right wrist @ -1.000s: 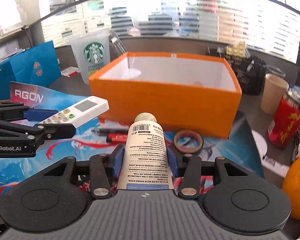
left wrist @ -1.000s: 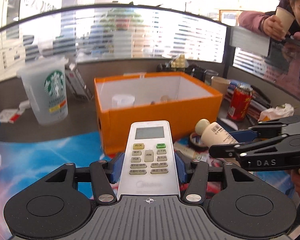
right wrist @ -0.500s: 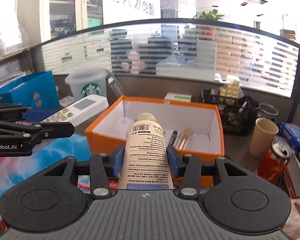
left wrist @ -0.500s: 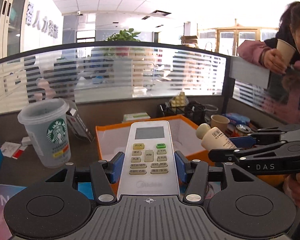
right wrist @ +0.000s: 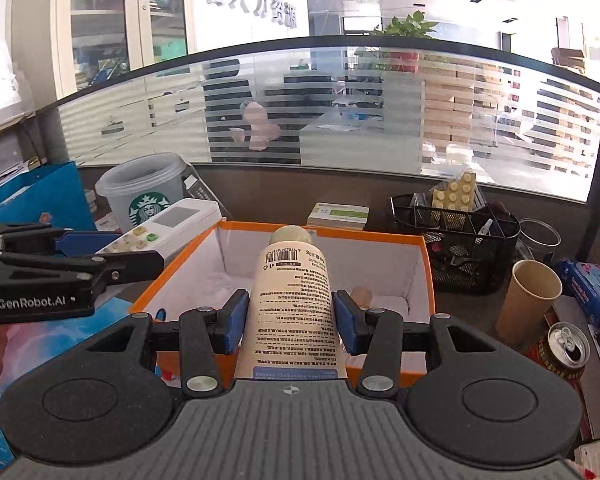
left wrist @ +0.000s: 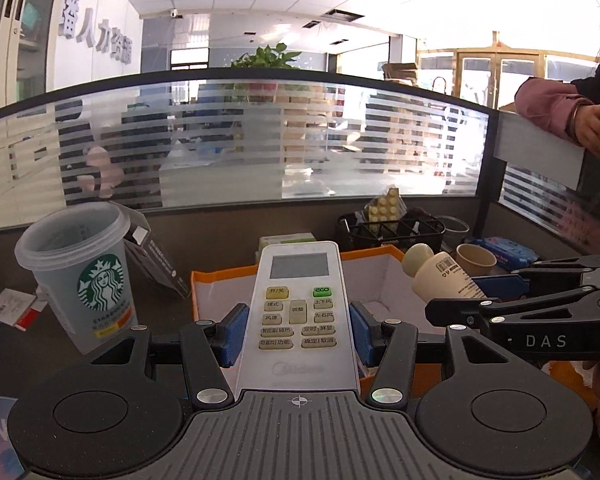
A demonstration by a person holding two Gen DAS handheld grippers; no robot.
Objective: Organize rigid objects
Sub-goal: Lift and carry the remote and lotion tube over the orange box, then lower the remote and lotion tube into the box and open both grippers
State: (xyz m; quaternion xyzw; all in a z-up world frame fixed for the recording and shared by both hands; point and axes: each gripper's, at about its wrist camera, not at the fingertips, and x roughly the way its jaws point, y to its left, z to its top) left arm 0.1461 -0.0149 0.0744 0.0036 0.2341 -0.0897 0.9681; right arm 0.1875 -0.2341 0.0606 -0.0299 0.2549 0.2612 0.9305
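Observation:
My left gripper [left wrist: 298, 332] is shut on a white air-conditioner remote [left wrist: 299, 312], held level above the near left part of the orange box [left wrist: 220, 280]. My right gripper [right wrist: 290, 320] is shut on a cream tube with a barcode [right wrist: 292, 300], held above the box's front wall [right wrist: 384, 368]. The box [right wrist: 428, 264] is open, white inside, with small items on its floor. In the left wrist view the tube [left wrist: 440, 276] and right gripper [left wrist: 480, 296] show at right. In the right wrist view the remote [right wrist: 168, 228] and left gripper [right wrist: 112, 256] show at left.
A Starbucks plastic cup [left wrist: 80, 272] stands left of the box. A black mesh organizer [right wrist: 456, 244], a paper cup [right wrist: 528, 300], a red can [right wrist: 564, 348] and a blue pack [right wrist: 592, 288] sit right of it. A blue bag [right wrist: 40, 196] is at far left. A person [left wrist: 572, 120] leans on the partition.
Both grippers have risen and moved forward with their objects, from in front of the box at table level to above its near edge. Both stay shut.

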